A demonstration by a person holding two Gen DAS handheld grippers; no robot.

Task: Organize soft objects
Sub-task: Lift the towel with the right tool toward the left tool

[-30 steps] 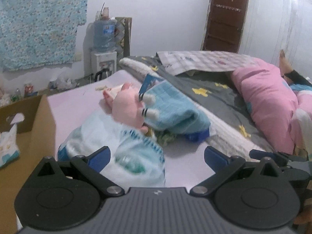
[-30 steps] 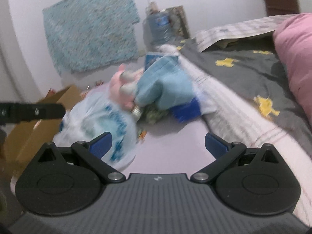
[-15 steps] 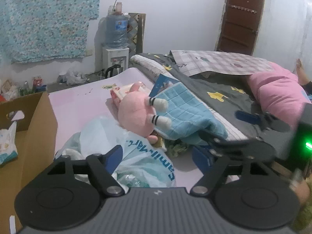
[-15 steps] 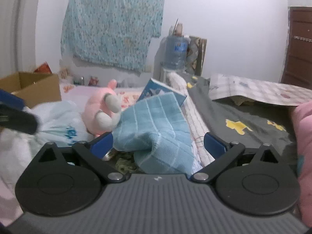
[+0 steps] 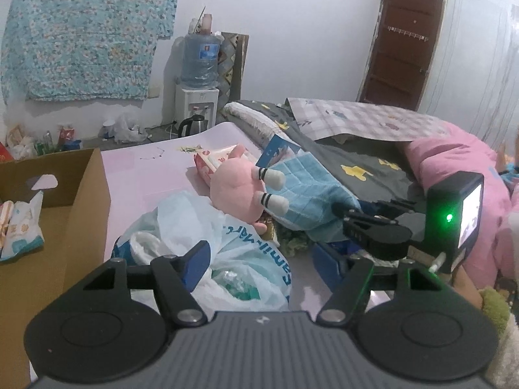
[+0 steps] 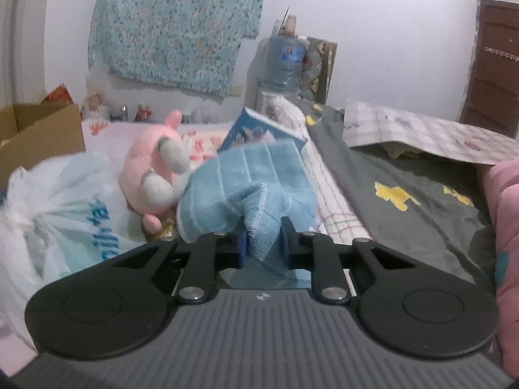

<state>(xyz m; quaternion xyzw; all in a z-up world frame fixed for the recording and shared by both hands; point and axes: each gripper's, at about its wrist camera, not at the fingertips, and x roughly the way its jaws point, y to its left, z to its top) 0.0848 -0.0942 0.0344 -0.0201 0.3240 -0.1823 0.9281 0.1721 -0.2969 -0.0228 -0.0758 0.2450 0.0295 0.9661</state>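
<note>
Pinching blue towel: right claw.

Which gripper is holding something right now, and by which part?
The right gripper pinches the blue towel by a bunched near fold; the left gripper holds nothing.

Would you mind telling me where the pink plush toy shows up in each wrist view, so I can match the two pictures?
Left wrist view: the pink plush toy lies centre, behind the plastic bag, left of the blue towel.
Right wrist view: the toy is left of centre, again beside the towel.
Shared landmark: the water bottle at the wall.
</note>
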